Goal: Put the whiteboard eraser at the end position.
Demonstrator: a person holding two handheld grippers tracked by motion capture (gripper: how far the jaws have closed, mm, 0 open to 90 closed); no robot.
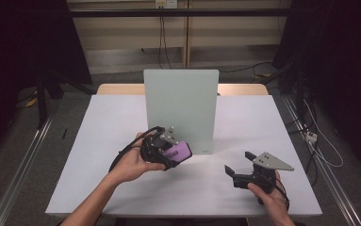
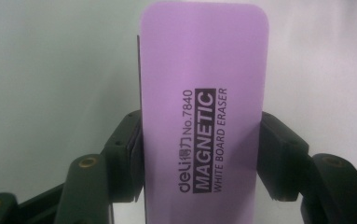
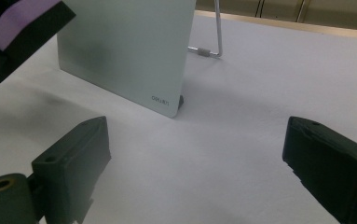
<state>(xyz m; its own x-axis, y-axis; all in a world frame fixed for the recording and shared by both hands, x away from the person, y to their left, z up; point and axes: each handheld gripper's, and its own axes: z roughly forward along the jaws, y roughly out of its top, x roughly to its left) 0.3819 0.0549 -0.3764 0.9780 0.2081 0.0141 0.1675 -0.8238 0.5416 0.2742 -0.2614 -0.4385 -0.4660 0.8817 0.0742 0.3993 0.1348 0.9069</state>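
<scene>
At frame centre my left gripper (image 1: pixel 180 153) clamps the purple eraser (image 2: pixel 203 116); my right gripper (image 1: pixel 237 165), lower right, gapes empty.

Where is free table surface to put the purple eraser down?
Bare table lies left of the whiteboard, and right of it up to the edge. Between the left gripper, shut on the eraser, and the open right gripper, it is crowded.

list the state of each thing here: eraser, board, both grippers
purple magnetic whiteboard eraser: clamped in the left gripper, lifted off the table
pale green standing whiteboard: upright on its wire stand, faint dark smudge on its face
left gripper: shut on the eraser
right gripper: open, holding nothing, low over the white table
</scene>
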